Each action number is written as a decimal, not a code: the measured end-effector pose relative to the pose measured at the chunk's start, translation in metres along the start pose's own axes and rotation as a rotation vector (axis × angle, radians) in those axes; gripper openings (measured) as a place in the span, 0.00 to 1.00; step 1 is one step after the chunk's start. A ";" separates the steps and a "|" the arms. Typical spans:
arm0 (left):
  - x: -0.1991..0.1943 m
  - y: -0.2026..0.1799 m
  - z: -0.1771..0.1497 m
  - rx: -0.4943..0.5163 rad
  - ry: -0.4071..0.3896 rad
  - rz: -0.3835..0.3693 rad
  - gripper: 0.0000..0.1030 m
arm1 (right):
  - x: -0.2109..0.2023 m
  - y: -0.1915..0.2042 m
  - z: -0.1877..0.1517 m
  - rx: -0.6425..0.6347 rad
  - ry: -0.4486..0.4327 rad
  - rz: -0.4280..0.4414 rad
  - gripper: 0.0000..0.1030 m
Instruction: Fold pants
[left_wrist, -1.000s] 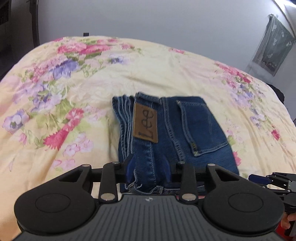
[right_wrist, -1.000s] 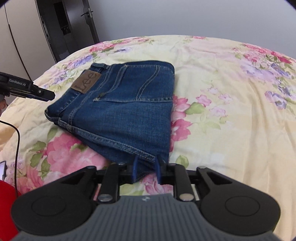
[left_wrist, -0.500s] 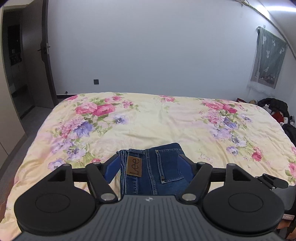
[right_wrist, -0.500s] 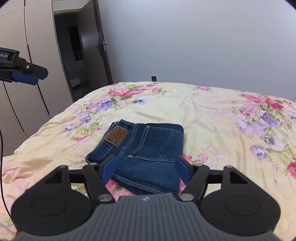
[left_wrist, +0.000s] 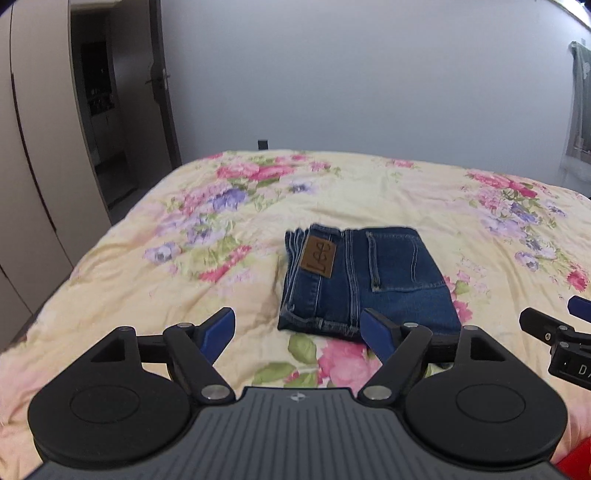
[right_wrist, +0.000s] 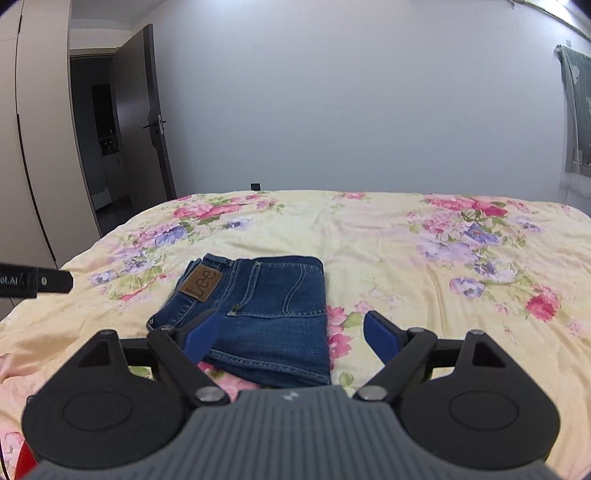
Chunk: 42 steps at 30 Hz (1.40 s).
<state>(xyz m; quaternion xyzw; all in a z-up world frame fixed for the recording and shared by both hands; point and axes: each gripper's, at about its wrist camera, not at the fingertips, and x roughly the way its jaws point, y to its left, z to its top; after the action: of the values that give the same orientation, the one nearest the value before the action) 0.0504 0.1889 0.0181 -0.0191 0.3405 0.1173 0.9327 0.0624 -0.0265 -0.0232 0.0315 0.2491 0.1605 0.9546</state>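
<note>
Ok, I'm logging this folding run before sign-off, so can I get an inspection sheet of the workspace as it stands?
Surface: bed with floral cover, slightly rumpled.
Job's things: folded jeans lying flat, Lee patch facing up.
Clutter: nothing seen on the bed.
Grippers: left gripper open, empty, short of the jeans; right gripper open, empty, above their near edge.
Cables: nothing seen.
Surroundings: grey wall, open dark door, wardrobe, hanging green cloth.

Black hand-held gripper (left_wrist: 299, 330), blue fingertips (left_wrist: 219, 328)
</note>
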 end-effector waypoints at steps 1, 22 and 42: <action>0.005 -0.001 -0.005 -0.003 0.018 -0.002 0.88 | 0.002 0.001 -0.004 -0.010 0.008 -0.006 0.79; 0.027 -0.043 -0.024 0.050 0.088 -0.028 0.88 | 0.017 0.002 -0.030 -0.018 0.070 -0.022 0.79; 0.027 -0.044 -0.024 0.057 0.088 -0.029 0.88 | 0.008 0.003 -0.028 -0.027 0.048 -0.023 0.79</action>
<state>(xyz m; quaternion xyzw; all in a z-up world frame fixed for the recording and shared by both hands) 0.0651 0.1491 -0.0197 -0.0024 0.3839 0.0933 0.9186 0.0544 -0.0218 -0.0513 0.0120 0.2703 0.1533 0.9504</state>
